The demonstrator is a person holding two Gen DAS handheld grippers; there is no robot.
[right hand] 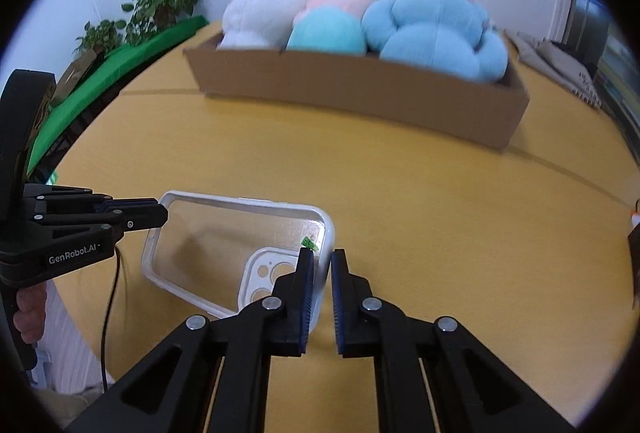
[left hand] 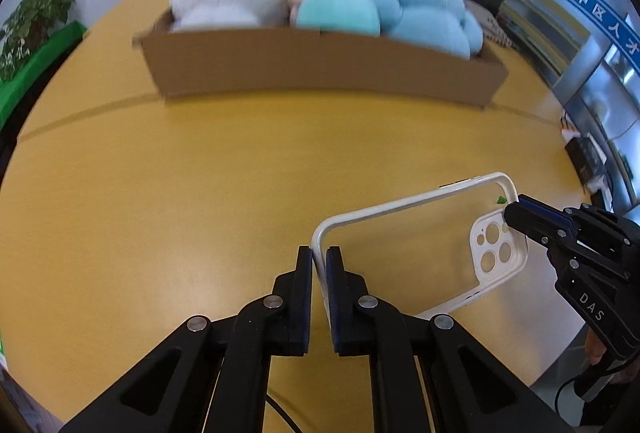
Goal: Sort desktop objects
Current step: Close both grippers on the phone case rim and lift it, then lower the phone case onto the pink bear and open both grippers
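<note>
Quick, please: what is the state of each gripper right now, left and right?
Left gripper: shut on the plain end of the clear phone case.
Right gripper: shut on the camera-cutout end of the same case.

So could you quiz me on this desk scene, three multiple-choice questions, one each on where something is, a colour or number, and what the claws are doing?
1. Where are the plush toys?
A. in the cardboard box
B. on the bare table
C. in a claw

2. How many round holes are in the phone case's camera cutout?
A. one
B. three
C. six

3. What is the left claw doing?
A. hanging open
B. pinching the case's end
C. gripping a toy

Answers: 1 A, the toys sit inside the box walls. 2 B, the left view shows three large holes. 3 B, its fingers close on the case's rim, while the right claw holds the other end.
</note>
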